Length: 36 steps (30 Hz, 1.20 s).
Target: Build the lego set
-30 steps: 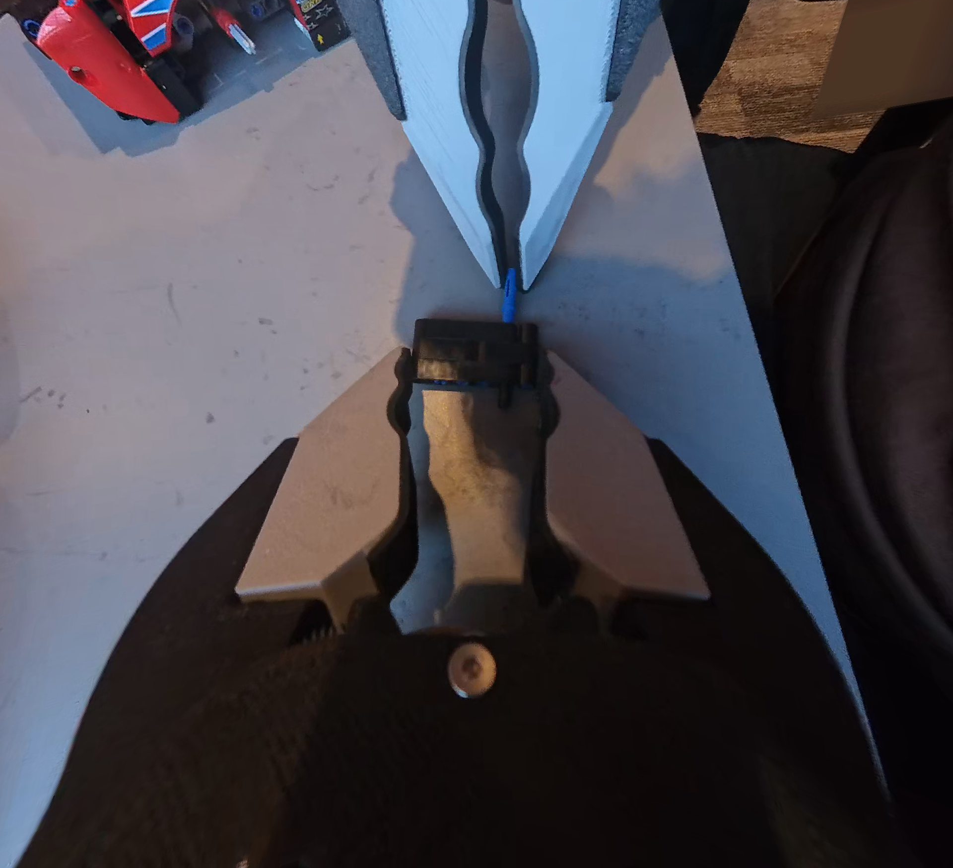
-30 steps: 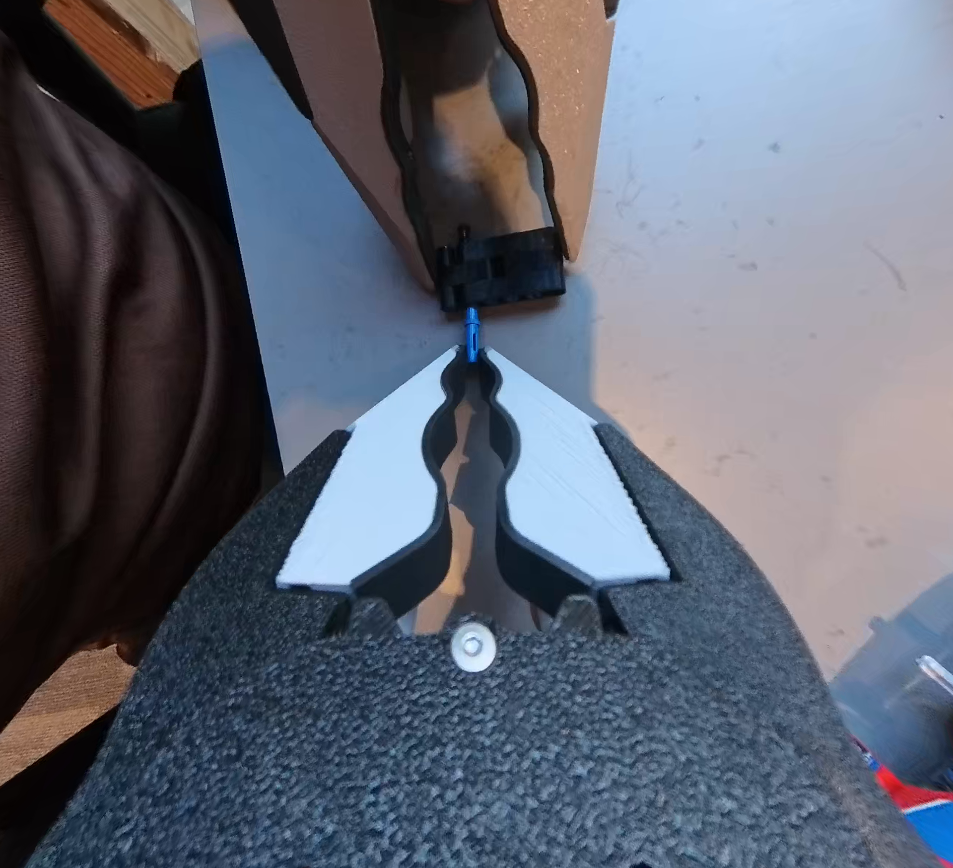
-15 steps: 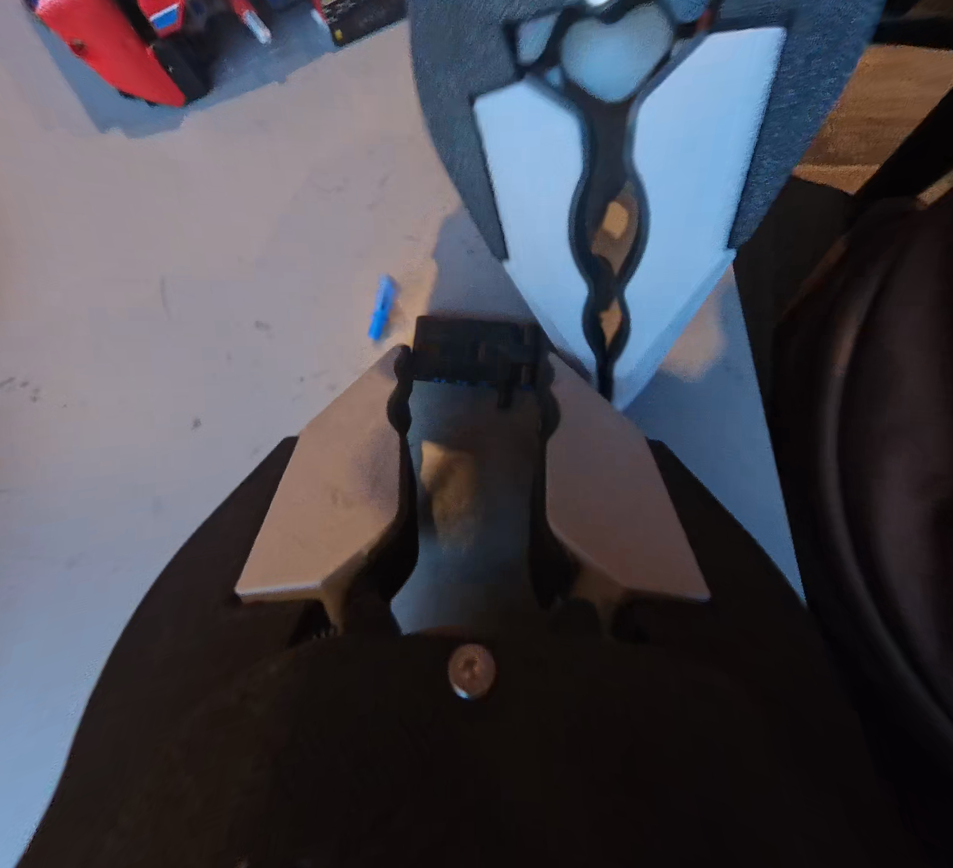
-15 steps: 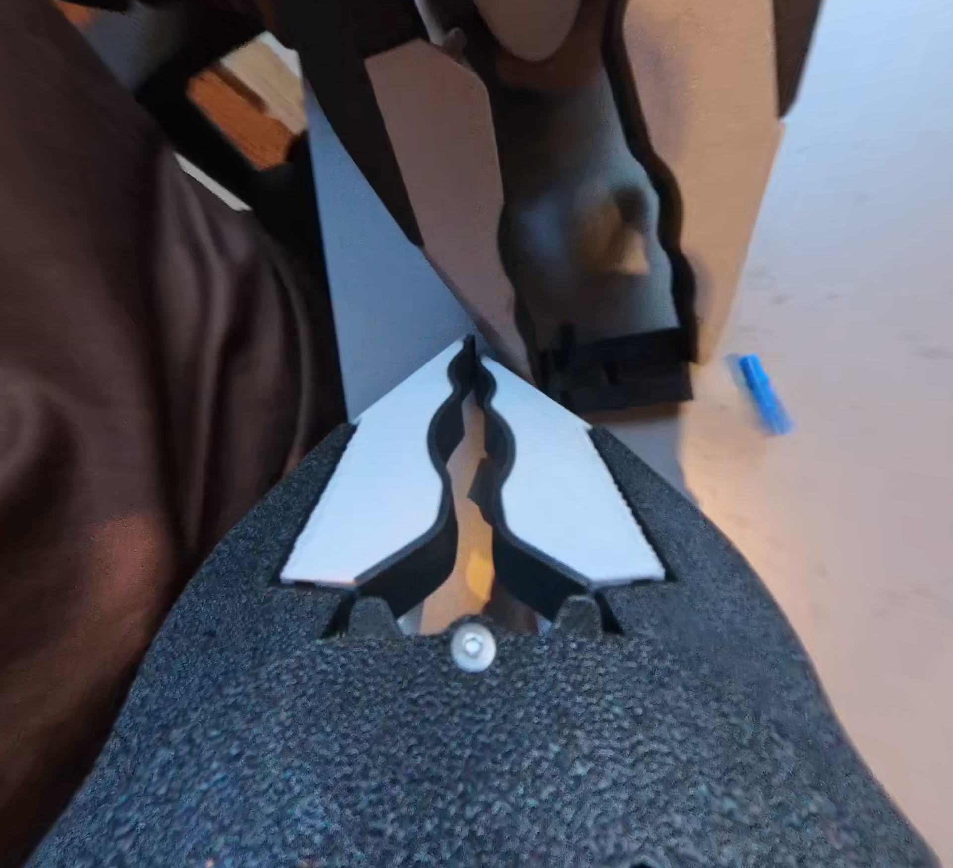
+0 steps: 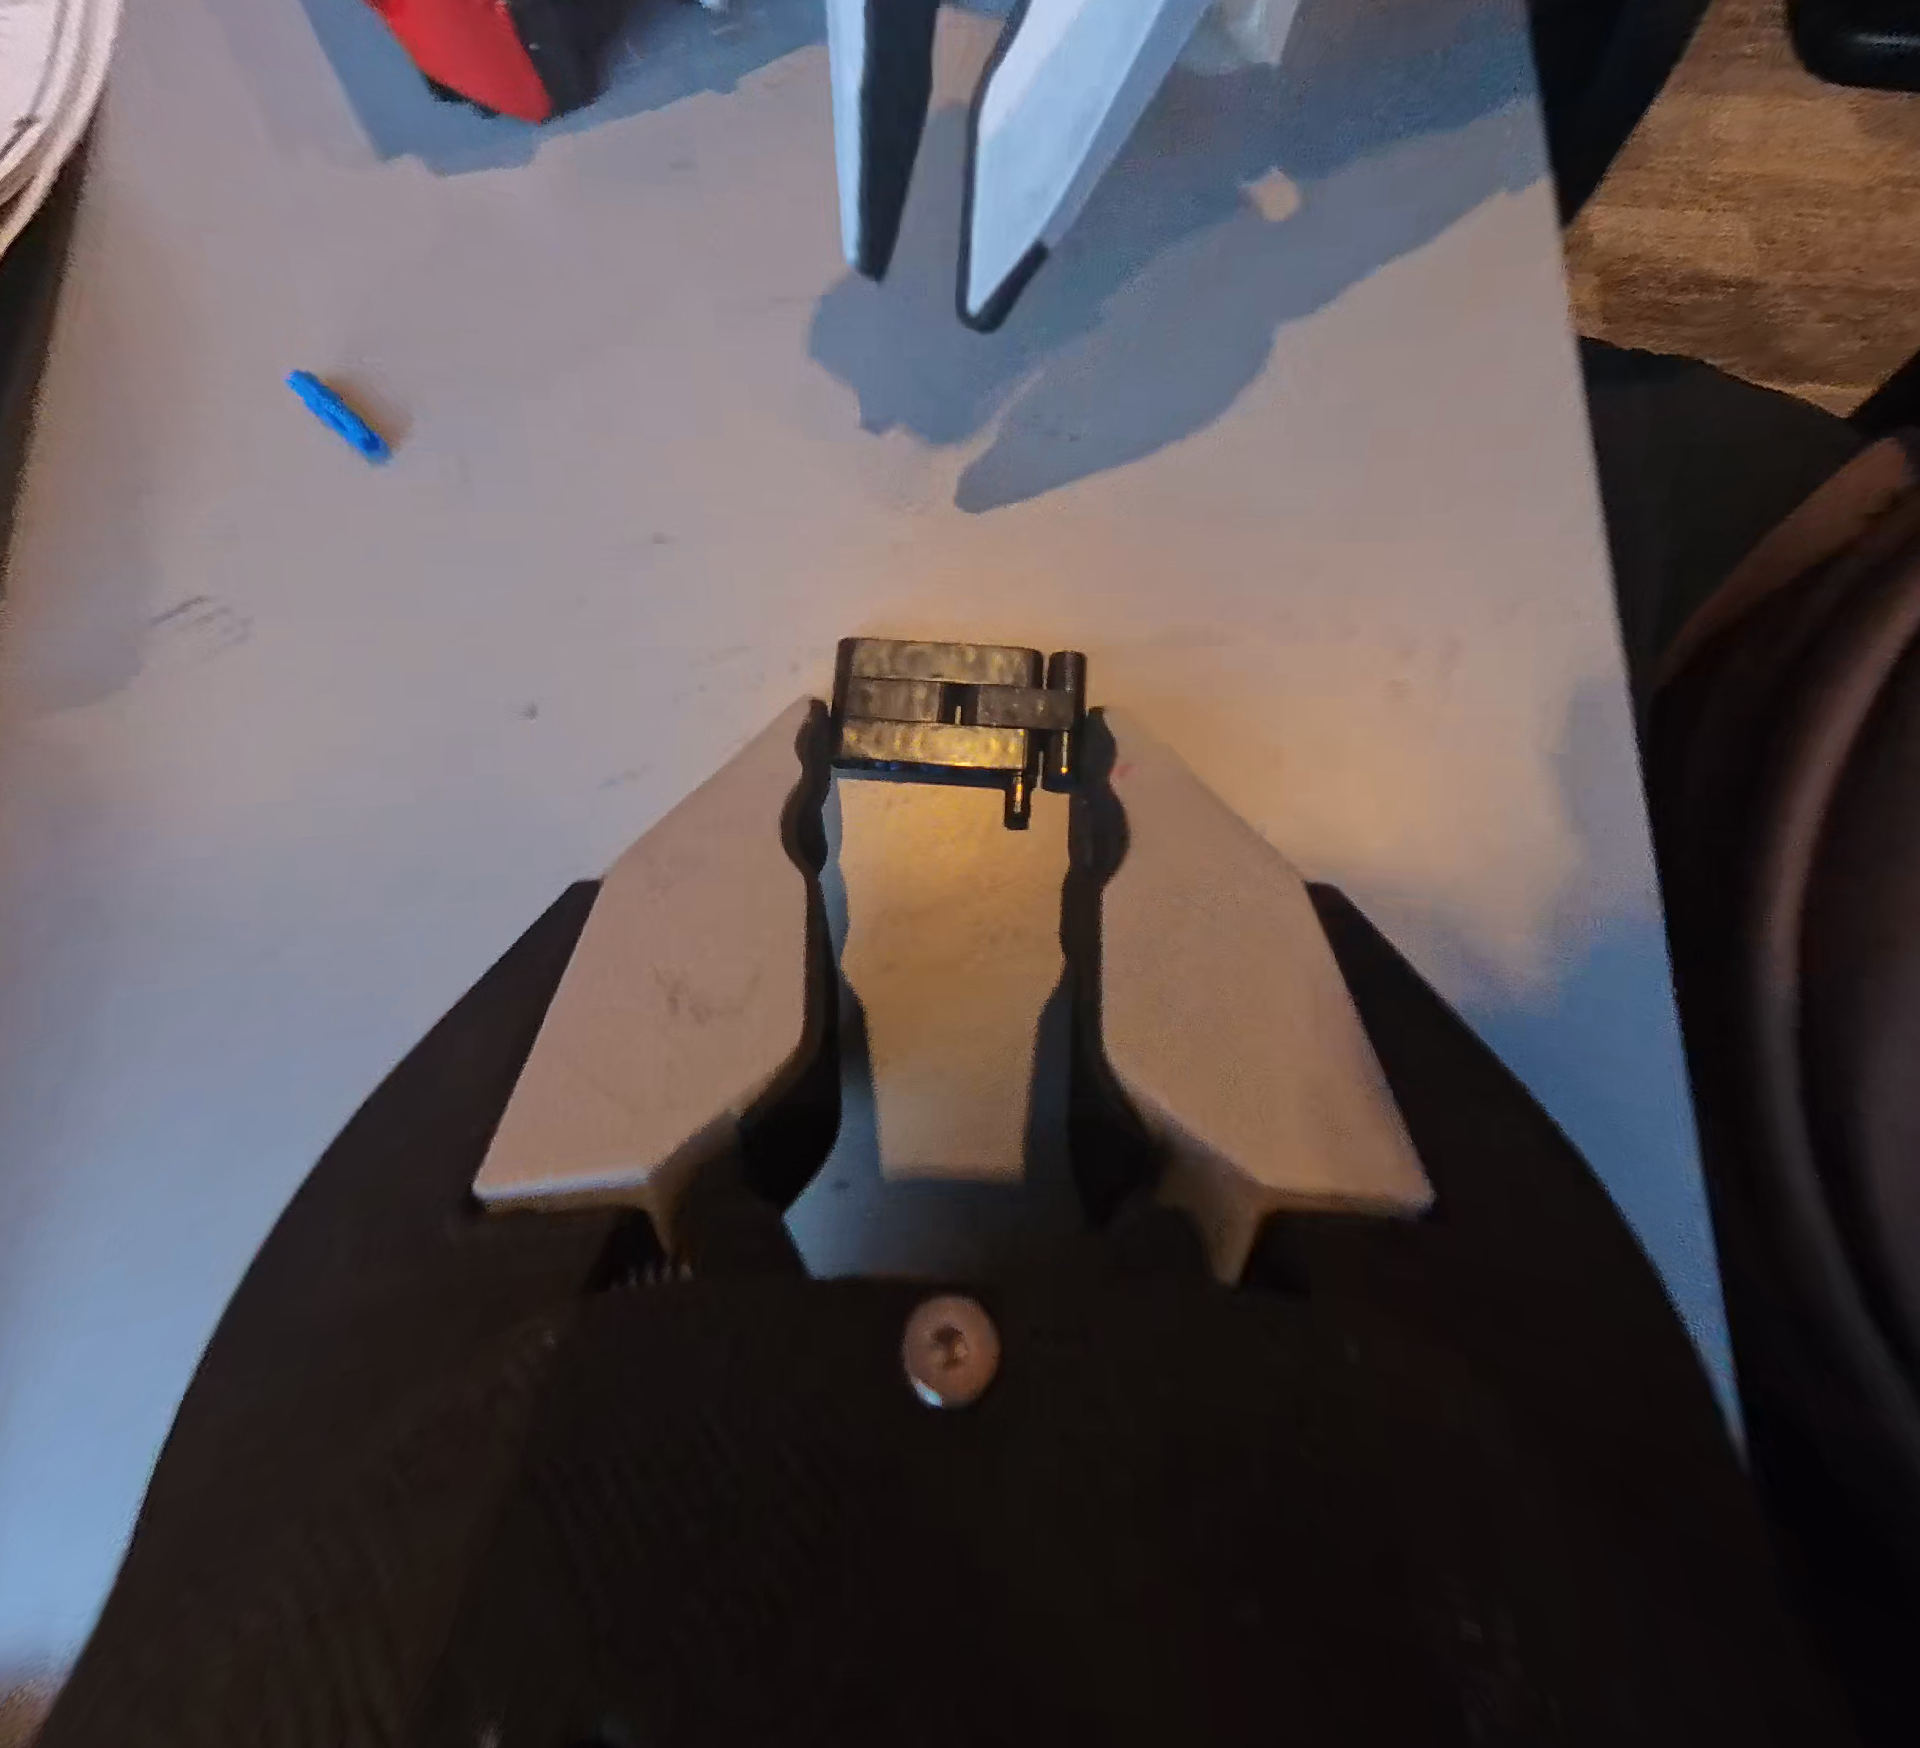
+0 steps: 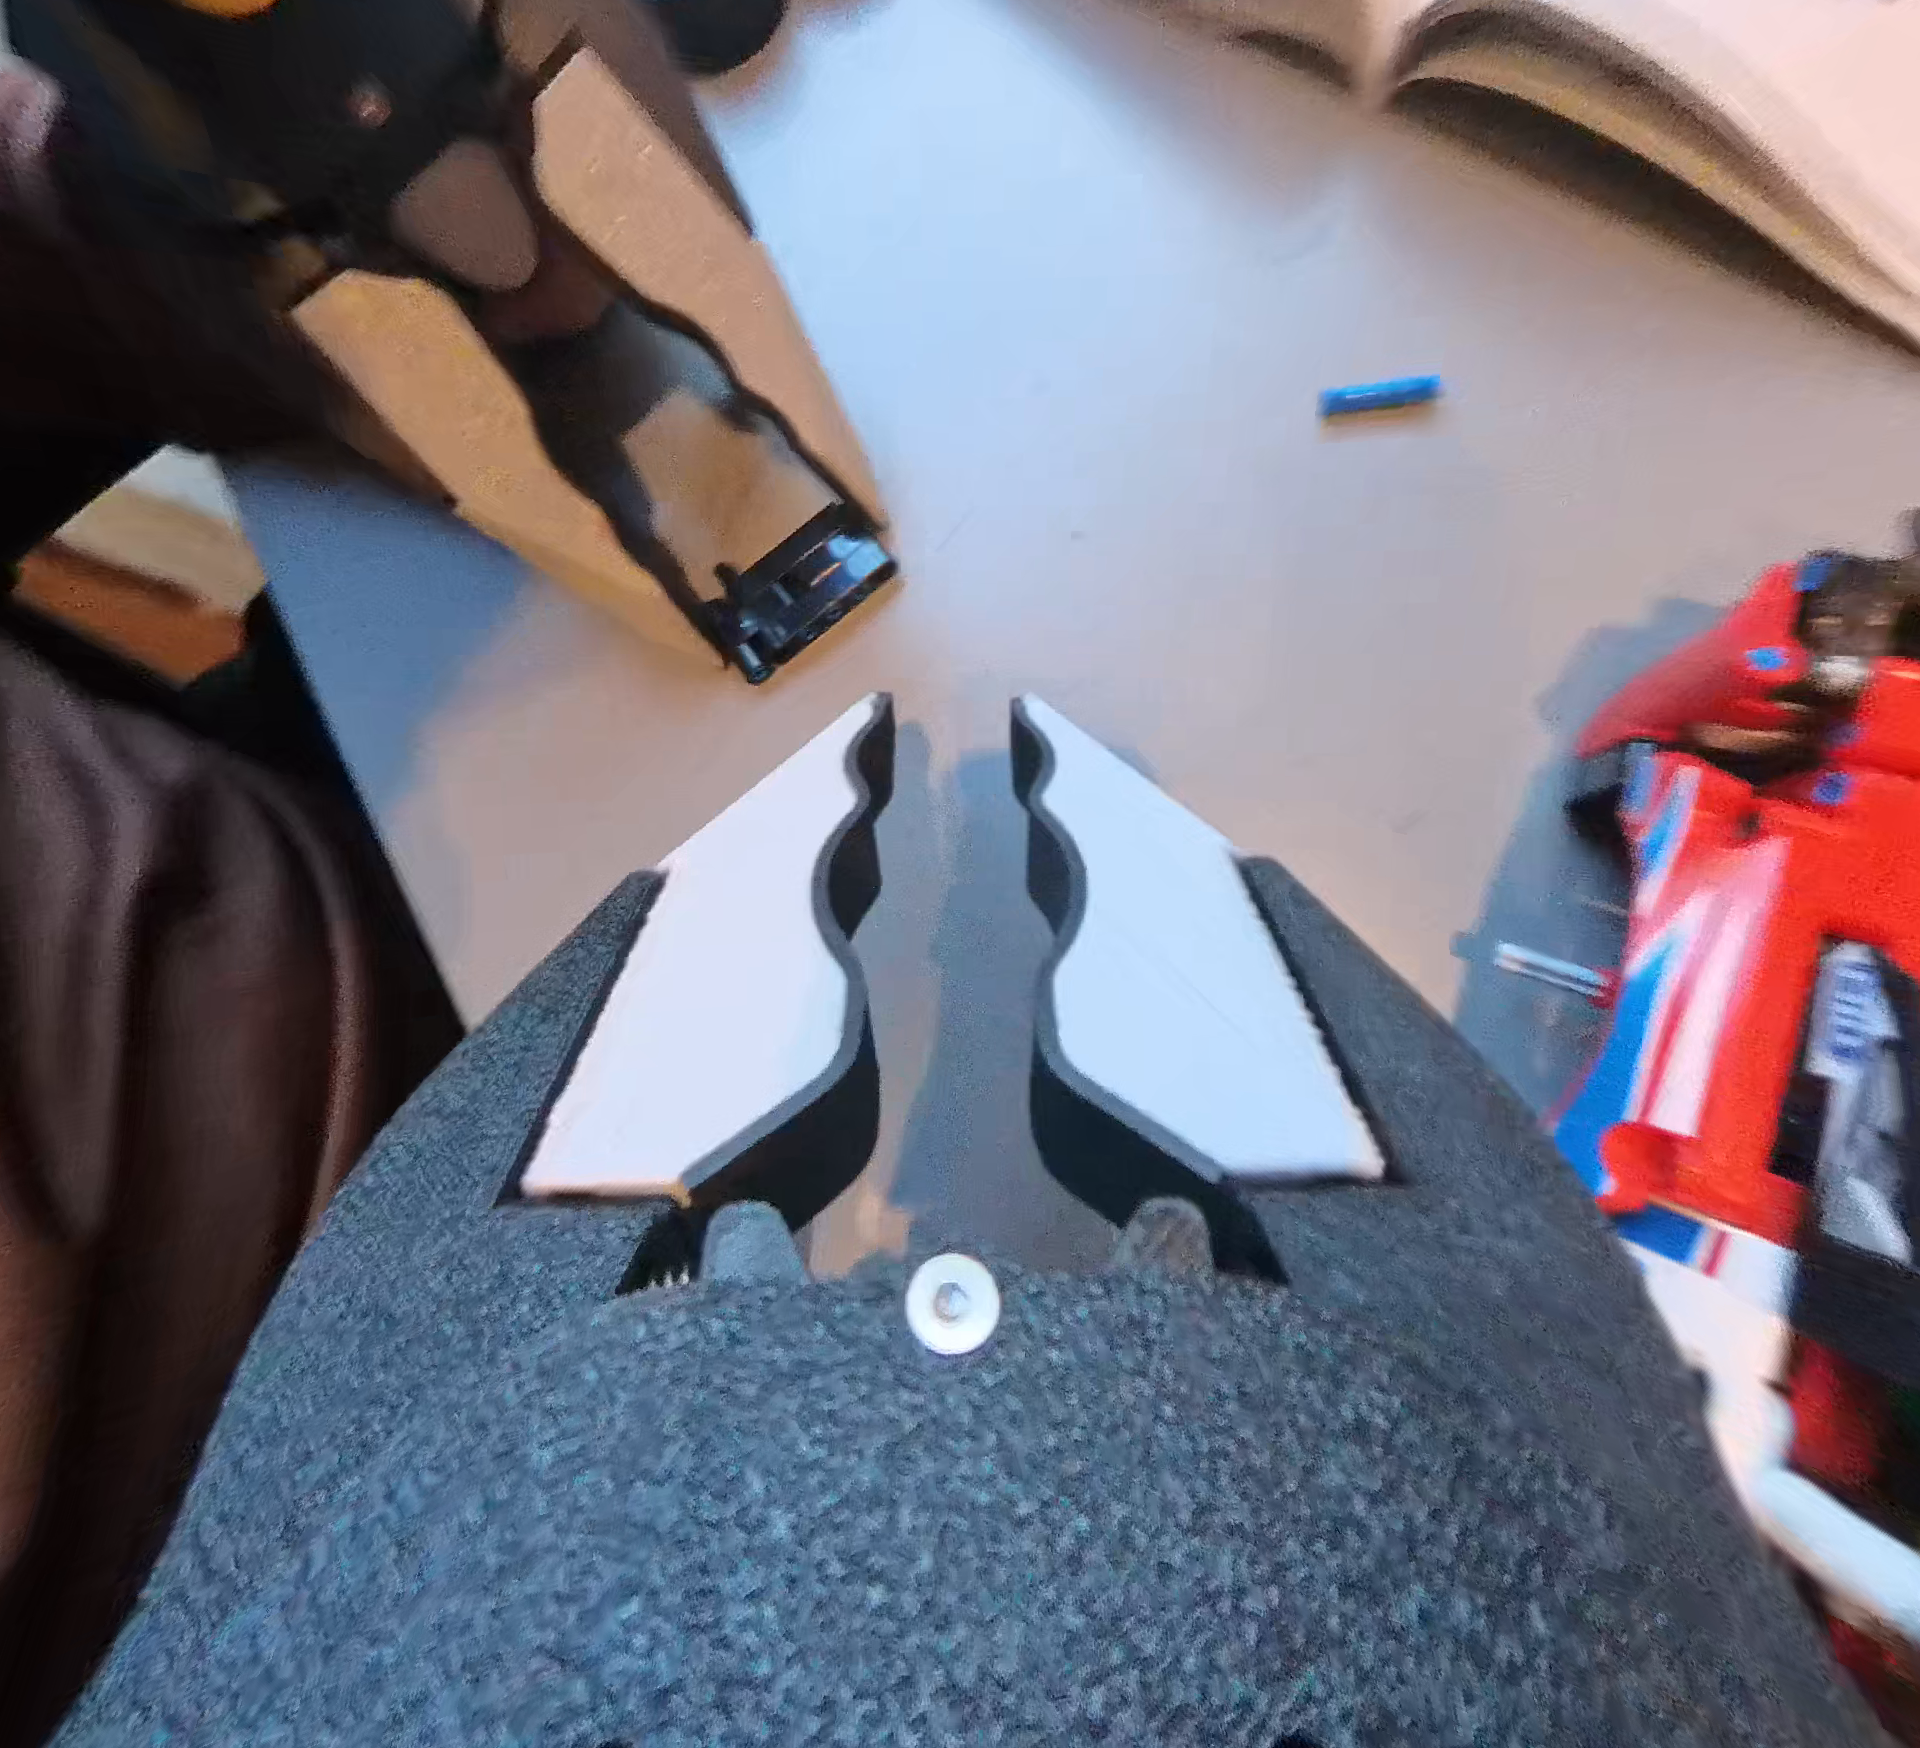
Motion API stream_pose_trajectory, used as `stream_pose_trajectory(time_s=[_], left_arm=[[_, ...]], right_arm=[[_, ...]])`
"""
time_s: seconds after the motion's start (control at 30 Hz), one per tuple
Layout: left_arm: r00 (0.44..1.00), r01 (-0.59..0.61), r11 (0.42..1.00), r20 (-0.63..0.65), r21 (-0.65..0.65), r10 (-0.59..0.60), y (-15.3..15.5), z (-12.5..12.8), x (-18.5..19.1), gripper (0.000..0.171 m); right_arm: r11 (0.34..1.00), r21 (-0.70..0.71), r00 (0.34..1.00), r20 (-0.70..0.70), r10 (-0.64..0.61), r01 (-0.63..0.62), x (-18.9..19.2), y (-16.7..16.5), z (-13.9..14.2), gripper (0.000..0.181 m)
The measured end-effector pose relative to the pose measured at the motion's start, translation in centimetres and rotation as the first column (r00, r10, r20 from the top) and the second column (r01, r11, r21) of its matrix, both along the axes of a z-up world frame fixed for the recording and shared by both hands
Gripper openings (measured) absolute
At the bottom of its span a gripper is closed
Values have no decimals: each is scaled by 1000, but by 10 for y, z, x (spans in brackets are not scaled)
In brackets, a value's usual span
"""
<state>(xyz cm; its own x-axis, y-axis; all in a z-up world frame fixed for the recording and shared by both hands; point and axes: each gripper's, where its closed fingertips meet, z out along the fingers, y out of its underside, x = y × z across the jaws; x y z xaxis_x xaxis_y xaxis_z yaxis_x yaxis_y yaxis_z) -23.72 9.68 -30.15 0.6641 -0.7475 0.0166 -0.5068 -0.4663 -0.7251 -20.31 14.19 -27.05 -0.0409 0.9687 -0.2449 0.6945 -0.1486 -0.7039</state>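
Lying loose on the pale table [image 5: 623,763], a blue pin [image 5: 339,415].

pale table [image 5: 644,618], dark chair [image 5: 1808,971] beside its edge

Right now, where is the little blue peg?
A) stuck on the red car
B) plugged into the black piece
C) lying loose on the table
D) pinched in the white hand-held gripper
C: the blue peg lies alone on the table, away from both grippers.
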Motion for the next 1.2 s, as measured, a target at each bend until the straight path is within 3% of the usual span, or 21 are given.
stream_pose_trajectory(time_s=[0.2,0.33,0.47,0.53,0.57,0.7,0.83,1.03,1.2], left_arm=[[990,-138,990,-2,-1,138,16,0,-35,46],[982,-189,982,-4,0,189,16,0,-55,46],[974,-227,974,-6,1,227,13,0,-75,46],[970,-241,970,-6,-1,241,11,0,-83,46],[969,-245,969,-6,-1,245,10,0,-87,47],[971,-240,971,-4,-5,240,6,0,-93,46],[989,-151,989,-6,-3,150,-4,0,-83,46],[999,-54,999,-6,-1,54,-12,0,-64,47],[999,-40,999,-3,-3,40,-13,0,-63,46]], right_arm=[[965,168,979,-26,-201,202,-32,41,5,25],[939,214,963,-42,-265,268,-83,61,4,29],[928,235,955,-6,-297,290,-132,76,-17,35],[931,249,957,41,-286,267,-144,76,-32,24],[936,245,963,34,-268,252,-148,73,-32,4],[941,280,974,67,-215,189,-143,61,-33,4],[974,219,994,67,-83,66,-117,18,-33,5],[993,78,995,48,-88,84,-68,-20,-29,5],[990,10,989,-43,-143,144,-48,-14,-12,9]])
